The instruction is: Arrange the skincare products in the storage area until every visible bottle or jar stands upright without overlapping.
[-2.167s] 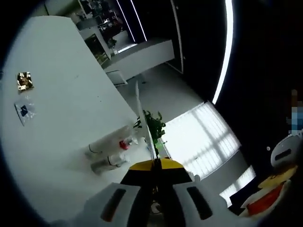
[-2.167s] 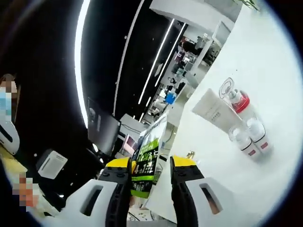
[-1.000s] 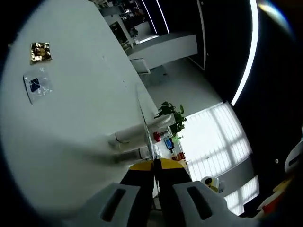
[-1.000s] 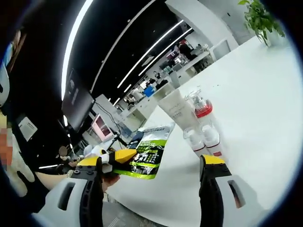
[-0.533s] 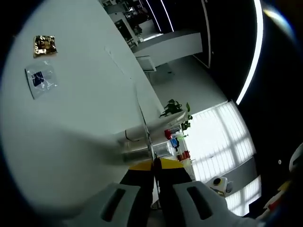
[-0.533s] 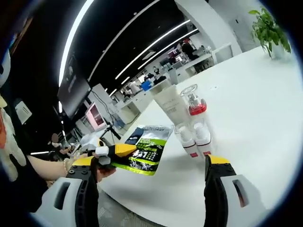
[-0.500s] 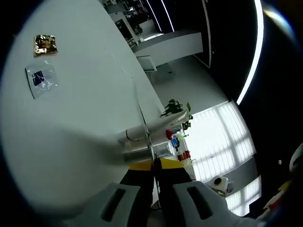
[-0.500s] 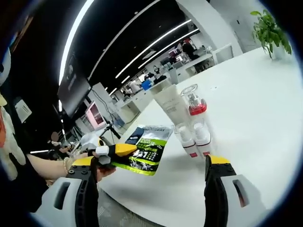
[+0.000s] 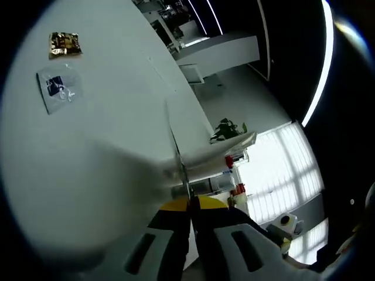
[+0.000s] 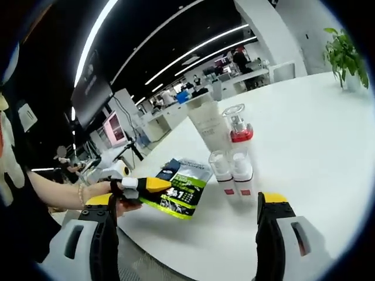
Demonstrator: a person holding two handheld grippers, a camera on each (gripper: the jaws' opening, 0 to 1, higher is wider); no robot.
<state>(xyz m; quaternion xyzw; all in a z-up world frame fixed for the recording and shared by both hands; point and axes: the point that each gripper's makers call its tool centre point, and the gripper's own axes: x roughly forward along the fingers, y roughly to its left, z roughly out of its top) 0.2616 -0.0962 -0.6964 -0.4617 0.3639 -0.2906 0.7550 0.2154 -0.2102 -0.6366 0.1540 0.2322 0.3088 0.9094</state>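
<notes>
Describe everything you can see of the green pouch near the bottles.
The green pouch is a flat, glossy sachet printed in bright green, black and white. In the right gripper view it hangs level just above the white table, left of the bottles. The left gripper pinches its edge. In the left gripper view it appears edge-on, as a thin sheet.

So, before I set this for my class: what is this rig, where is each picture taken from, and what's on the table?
A person holds two hand-held grippers, each with a fisheye camera looking along its jaws. In the right gripper view, the right gripper is wide open above the white table. The left gripper pinches a green-and-black foil pouch. A white squeeze tube, a red-collared pump bottle and two small white bottles stand upright. The left gripper view shows a gold foil packet and a clear plastic sachet.
</notes>
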